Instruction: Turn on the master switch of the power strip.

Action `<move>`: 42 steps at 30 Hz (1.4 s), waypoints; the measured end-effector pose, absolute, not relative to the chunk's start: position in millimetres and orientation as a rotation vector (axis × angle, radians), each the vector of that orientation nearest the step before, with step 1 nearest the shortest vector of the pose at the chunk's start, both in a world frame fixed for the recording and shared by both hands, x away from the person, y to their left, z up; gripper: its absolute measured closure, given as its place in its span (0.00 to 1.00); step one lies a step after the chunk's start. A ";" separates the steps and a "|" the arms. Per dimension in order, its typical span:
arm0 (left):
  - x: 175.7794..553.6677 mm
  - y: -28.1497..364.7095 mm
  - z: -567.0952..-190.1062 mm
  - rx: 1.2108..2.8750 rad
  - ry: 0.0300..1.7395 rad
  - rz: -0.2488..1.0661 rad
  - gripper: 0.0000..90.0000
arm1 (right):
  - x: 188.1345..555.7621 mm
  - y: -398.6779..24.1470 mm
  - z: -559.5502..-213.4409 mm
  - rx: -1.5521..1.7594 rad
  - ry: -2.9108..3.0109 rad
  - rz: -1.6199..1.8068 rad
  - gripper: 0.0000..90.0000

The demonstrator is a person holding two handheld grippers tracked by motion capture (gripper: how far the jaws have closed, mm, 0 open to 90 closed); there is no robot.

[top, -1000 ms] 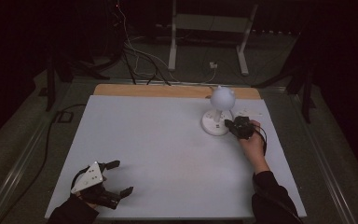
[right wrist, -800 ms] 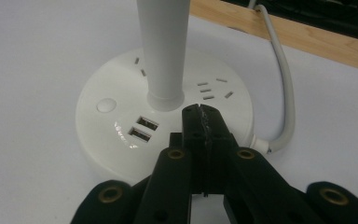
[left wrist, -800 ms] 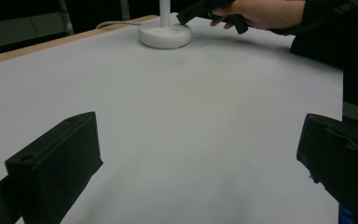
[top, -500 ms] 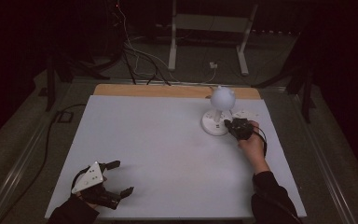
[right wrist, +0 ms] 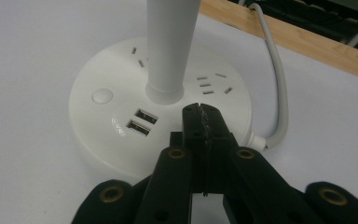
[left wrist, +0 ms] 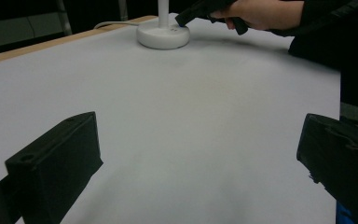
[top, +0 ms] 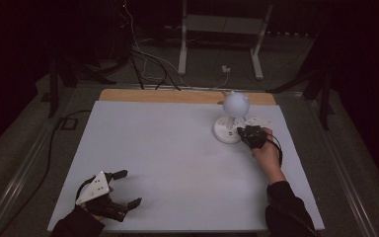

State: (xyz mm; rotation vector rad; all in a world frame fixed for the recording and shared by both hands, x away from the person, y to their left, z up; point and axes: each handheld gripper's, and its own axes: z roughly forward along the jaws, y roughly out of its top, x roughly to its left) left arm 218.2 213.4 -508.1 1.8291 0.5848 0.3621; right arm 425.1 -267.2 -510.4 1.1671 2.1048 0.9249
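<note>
Lamp (top: 233, 118) on far right part of table (top: 168, 158), near wooden back edge (top: 143, 96): round white base (right wrist: 121, 126) with two USB ports (right wrist: 140, 122), a round button (right wrist: 102, 96) and socket slots, white stem (right wrist: 170, 46) rising from middle, globe head (top: 236, 103) on top. Head cut off in right gripper view, stem running out at top edge. Cut at top edge in left gripper view too, base (left wrist: 163, 36) and a bit of stem showing. Ports and button too small to make out from high view.

Right gripper (right wrist: 200, 114) with jaws pressed fully together, nothing between them, tips poised over near rim of base just in front of stem. Touching base or just above it: cannot tell. Seen from high view as dark lump (top: 250, 136) at right side of base, hand (top: 267, 155) behind it, dark sleeve running off bottom edge.

Left gripper (top: 123, 190) at near left corner of table, well apart from lamp, jaws spread wide and empty, grey plate (top: 94, 187) on top. Hand under it mostly hidden.

White cord (right wrist: 275, 93) leaving base at right, curving over back edge. Beyond table, dark floor with cables (top: 143, 64) and a white stand (top: 222, 29); rest lost in gloom.
</note>
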 end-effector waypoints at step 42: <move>218.9 214.8 -507.6 1.822 0.586 0.365 0.00 | 422.4 -264.7 -505.1 1.131 2.120 0.873 0.99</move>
